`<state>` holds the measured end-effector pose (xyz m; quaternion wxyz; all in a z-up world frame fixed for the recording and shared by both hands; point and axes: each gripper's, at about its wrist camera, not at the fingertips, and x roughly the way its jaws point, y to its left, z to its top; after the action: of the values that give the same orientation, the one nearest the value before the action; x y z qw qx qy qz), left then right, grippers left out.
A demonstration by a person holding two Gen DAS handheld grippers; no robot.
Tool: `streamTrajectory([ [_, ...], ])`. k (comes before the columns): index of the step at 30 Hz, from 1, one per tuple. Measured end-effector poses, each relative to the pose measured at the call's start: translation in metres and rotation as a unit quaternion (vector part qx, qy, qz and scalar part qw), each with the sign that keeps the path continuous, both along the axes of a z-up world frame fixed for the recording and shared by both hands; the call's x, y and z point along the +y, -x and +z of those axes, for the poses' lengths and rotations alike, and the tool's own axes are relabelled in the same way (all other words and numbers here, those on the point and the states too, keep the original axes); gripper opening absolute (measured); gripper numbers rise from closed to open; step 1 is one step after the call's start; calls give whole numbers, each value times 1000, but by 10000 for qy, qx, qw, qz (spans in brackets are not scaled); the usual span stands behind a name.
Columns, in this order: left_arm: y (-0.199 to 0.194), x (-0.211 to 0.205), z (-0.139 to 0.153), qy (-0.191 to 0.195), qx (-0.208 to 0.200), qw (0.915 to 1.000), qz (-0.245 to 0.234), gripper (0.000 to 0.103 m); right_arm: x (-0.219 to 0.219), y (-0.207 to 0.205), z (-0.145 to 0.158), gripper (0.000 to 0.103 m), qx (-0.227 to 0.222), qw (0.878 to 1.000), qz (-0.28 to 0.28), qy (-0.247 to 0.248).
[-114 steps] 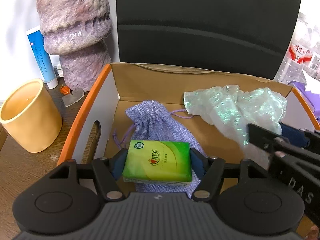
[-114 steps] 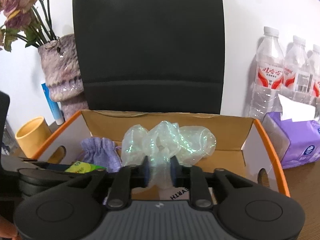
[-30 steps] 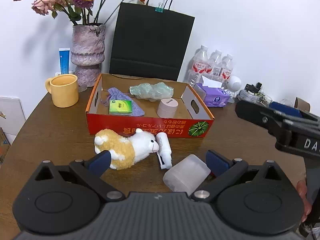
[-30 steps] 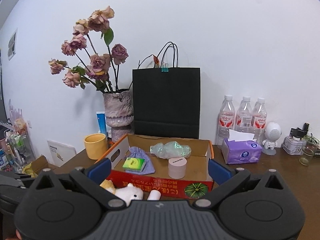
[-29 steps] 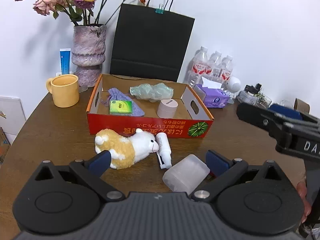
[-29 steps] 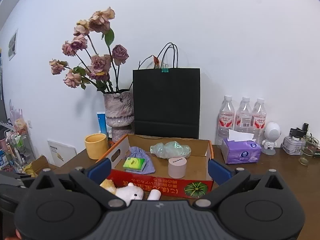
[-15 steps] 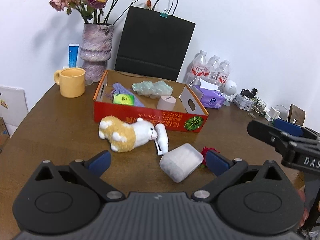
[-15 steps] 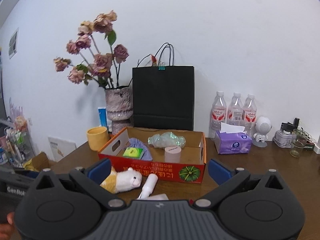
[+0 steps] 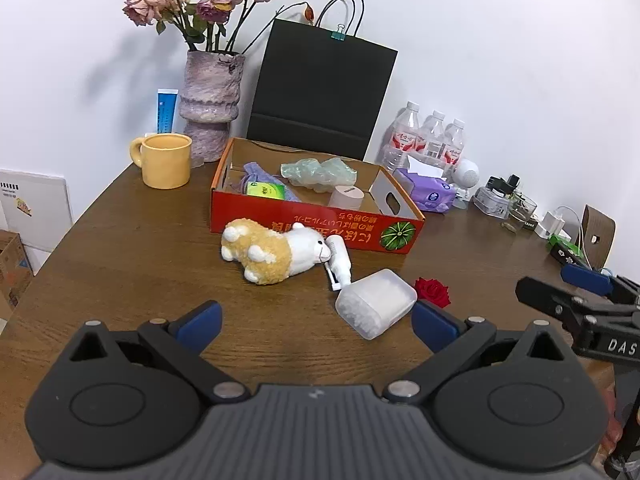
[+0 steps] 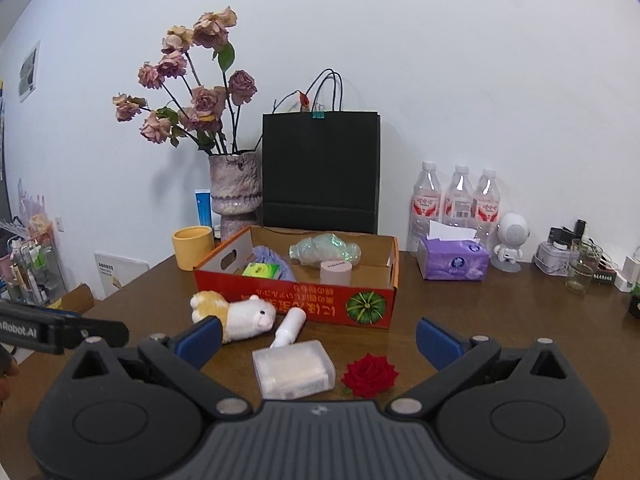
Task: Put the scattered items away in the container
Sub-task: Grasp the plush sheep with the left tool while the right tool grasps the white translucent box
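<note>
My left gripper [image 9: 316,322] and my right gripper [image 10: 318,338] both hover above the wooden table [image 9: 132,252], jaws spread wide, holding nothing. 4 loose items lie ahead of the fingers, between the grippers and the box:
1. A frosted, rounded plastic case [image 9: 376,303], nearest my left gripper.
2. A soft red fabric rose [image 10: 370,374], just beside the case.
3. A smooth white bottle [image 9: 339,261], lying flat, touching the toy's snout.
4. A fuzzy tan-and-white plush toy [image 9: 272,254], on its side.

The shallow red cardboard box [image 9: 316,228] sits farther back and contains a lilac woven pouch [image 10: 267,255], green tissue pack [image 9: 265,189], crinkled iridescent film [image 9: 318,172] and pink cylinder [image 10: 336,272].
</note>
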<state>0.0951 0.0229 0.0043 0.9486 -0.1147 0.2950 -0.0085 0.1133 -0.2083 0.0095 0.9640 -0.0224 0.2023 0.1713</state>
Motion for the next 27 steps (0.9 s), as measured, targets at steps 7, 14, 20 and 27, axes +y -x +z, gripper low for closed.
streamTrajectory([
  [7, 9, -2, -8, -203, 39, 9997, 108, 103, 4, 8, -13, 103, 83, 9998, 69, 192],
  [14, 4, -1, -18, -318, 160, 9993, 136, 103, 9, 0, -26, 103, 267, 9993, 75, 237],
  [20, -6, 2, -28, -323, 275, 9989, 178, 103, 12, -13, -40, 103, 436, 9987, 115, 253],
  [27, -25, 7, -42, -341, 399, 9983, 268, 103, 13, -35, -58, 103, 634, 9975, -62, 295],
])
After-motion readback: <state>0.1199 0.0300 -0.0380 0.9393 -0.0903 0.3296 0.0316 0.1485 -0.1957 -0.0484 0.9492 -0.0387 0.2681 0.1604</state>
